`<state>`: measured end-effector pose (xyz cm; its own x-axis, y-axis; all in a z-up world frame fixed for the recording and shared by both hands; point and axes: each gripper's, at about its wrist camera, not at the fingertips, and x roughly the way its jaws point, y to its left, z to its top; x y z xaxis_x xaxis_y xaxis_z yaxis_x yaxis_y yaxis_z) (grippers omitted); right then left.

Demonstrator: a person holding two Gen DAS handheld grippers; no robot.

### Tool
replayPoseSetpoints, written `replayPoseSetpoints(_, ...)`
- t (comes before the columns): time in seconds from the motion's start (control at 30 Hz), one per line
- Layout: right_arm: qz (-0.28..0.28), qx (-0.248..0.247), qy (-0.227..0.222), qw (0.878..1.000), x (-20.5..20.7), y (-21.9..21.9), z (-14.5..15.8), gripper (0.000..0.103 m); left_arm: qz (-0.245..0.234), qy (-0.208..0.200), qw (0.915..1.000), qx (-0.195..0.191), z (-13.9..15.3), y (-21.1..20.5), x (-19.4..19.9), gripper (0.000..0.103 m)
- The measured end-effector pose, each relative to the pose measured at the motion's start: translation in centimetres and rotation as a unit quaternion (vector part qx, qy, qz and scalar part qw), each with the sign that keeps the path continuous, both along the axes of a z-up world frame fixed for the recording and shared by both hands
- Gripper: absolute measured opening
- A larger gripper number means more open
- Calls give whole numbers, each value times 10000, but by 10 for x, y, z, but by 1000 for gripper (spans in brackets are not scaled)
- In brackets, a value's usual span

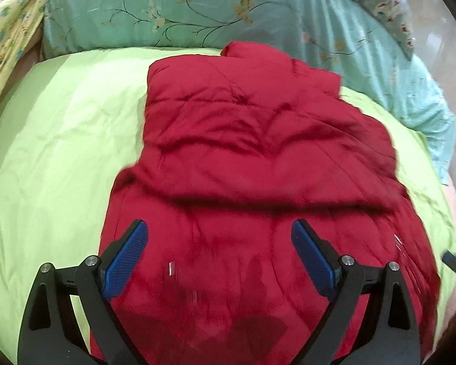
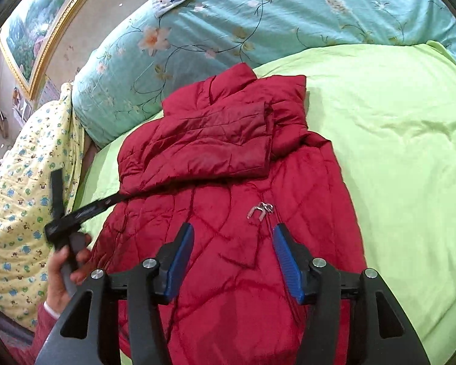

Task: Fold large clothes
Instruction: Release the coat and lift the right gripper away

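The red padded jacket (image 1: 258, 158) lies on the green bedsheet (image 1: 60, 140), sleeves folded across its chest. The left gripper (image 1: 219, 252) hangs wide open above its lower part, empty. The right gripper (image 2: 233, 258) hangs half open near the zipper pull (image 2: 260, 210), holding nothing.

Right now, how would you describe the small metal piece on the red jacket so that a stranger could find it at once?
Start at the light green sheet and find the red quilted jacket lying on it. On its front, below the folded-over sleeve, sits the silver zipper pull. It is the only shiny metal thing on the red fabric.
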<state>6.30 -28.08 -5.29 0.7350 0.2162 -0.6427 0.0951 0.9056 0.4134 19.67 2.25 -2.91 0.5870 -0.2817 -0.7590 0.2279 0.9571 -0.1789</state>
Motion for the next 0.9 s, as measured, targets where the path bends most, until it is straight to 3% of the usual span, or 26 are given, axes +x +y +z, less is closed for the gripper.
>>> replayPoseSetpoints(0.3,60,44,108,9999,-25,6,-10,62,198,106,9995,-232,-5,50,-77,96)
replayPoseSetpoints(0.63,-361,34,230,9991,-53,-22,-16,64,668,319,9963,-425,-19,105,-106,96)
replayPoseSetpoints(0.9,-562,38,419,9975,-70,-40,-29,66,501,460,9965,-480,-27,103,-116,96)
